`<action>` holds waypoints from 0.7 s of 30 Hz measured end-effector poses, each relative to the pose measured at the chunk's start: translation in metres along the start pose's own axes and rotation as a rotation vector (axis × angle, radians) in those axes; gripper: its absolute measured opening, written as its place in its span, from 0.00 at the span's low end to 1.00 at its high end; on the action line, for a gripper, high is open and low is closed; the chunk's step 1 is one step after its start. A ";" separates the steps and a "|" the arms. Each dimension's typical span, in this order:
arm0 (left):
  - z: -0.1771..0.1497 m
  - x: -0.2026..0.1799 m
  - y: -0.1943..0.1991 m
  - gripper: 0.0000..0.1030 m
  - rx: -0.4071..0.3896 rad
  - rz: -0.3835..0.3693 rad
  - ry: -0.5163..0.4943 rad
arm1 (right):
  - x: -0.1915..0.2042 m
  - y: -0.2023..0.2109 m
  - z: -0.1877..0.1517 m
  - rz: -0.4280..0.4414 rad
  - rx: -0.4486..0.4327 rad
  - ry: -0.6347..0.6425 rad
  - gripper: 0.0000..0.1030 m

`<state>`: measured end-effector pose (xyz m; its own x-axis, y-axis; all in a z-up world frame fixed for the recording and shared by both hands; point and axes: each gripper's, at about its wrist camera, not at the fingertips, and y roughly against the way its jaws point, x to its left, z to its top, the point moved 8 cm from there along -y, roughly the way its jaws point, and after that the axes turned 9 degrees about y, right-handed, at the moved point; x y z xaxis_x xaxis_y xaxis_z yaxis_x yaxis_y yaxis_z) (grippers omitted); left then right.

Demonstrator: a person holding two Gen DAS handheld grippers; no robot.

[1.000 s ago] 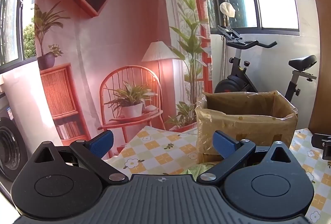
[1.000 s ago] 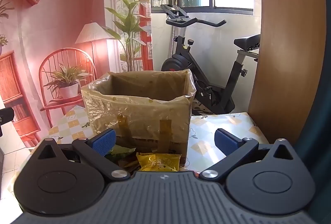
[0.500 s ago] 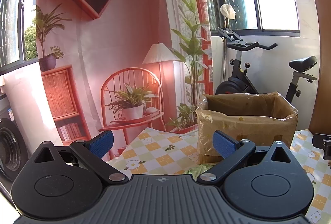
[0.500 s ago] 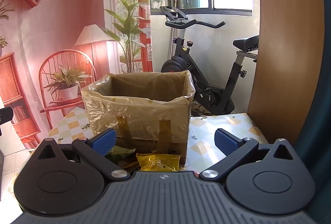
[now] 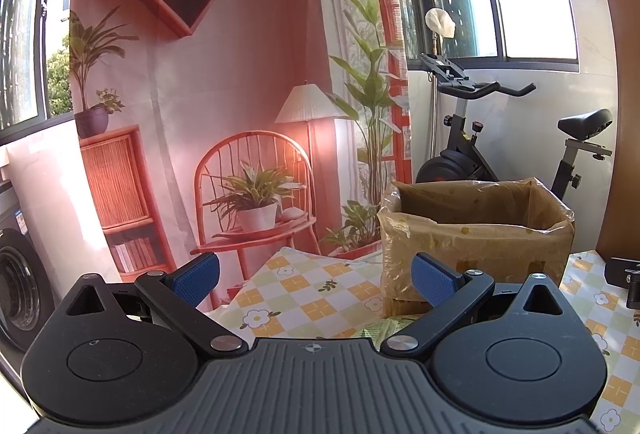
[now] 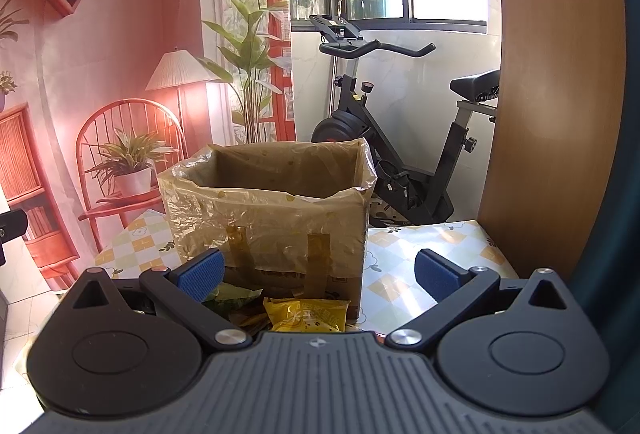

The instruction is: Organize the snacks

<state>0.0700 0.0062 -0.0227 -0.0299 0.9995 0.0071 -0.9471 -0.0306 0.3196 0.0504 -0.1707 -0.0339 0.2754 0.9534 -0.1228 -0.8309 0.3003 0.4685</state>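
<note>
Snacks still loose: yellow packet [image 6: 306,316] and green packet [image 6: 228,296] lie on the table [image 6: 404,266] just before the box [image 6: 272,222]. Box interior mostly hidden; nothing seen inside. Left gripper [image 5: 316,276] and right gripper [image 6: 318,272] both wide, empty. Sorting looks barely begun.

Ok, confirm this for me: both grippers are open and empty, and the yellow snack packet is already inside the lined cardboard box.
Not quite. Both grippers, left gripper and right gripper, are open and empty, but the yellow snack packet is not in the box. The right wrist view shows it lying on the table in front of the lined cardboard box, beside a green packet.
</note>
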 end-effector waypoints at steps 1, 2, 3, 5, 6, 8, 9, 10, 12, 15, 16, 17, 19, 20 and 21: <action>0.000 0.000 0.000 1.00 -0.001 0.000 0.000 | 0.000 0.000 0.000 0.000 0.000 0.000 1.00; 0.000 -0.001 0.000 1.00 -0.001 0.000 0.000 | 0.000 0.000 0.000 0.000 0.000 0.000 1.00; 0.000 -0.001 0.000 1.00 -0.001 0.000 0.000 | 0.000 0.001 0.000 0.000 -0.001 0.000 1.00; 0.000 -0.001 0.000 1.00 -0.001 -0.001 0.000 | 0.000 0.000 0.000 0.000 -0.001 0.000 1.00; 0.000 -0.001 0.001 1.00 0.000 0.000 0.000 | 0.000 0.000 0.000 0.000 0.000 0.000 1.00; -0.001 -0.002 0.000 1.00 0.001 0.000 0.000 | 0.000 0.001 0.000 0.001 -0.001 0.000 1.00; -0.001 -0.002 0.000 1.00 0.001 0.000 0.000 | 0.000 0.001 0.000 0.000 -0.001 0.000 1.00; -0.001 -0.002 0.000 1.00 0.001 0.000 0.000 | 0.000 0.001 0.000 0.000 -0.001 0.000 1.00; -0.001 -0.002 0.000 1.00 0.001 0.000 0.000 | 0.000 0.001 0.000 0.000 -0.002 0.000 1.00; -0.001 -0.002 0.000 1.00 0.001 -0.001 0.001 | 0.000 0.001 0.000 0.000 -0.002 0.000 1.00; -0.001 -0.002 0.000 1.00 0.001 0.000 0.001 | 0.000 0.001 0.000 0.000 -0.002 0.000 1.00; -0.001 -0.002 0.000 1.00 0.001 0.000 0.001 | 0.000 0.001 0.000 0.000 -0.003 0.000 1.00; -0.001 -0.002 -0.001 1.00 0.002 0.000 0.002 | 0.000 0.001 0.000 -0.001 -0.003 0.000 1.00; -0.001 -0.002 -0.001 1.00 0.003 0.000 0.002 | 0.000 0.001 0.000 0.000 -0.003 0.000 1.00; -0.001 -0.002 -0.001 1.00 0.003 0.000 0.002 | 0.000 0.002 0.000 0.000 -0.004 0.000 1.00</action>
<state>0.0702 0.0040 -0.0242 -0.0304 0.9995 0.0052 -0.9462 -0.0305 0.3221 0.0484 -0.1704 -0.0331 0.2749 0.9536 -0.1227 -0.8327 0.3000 0.4654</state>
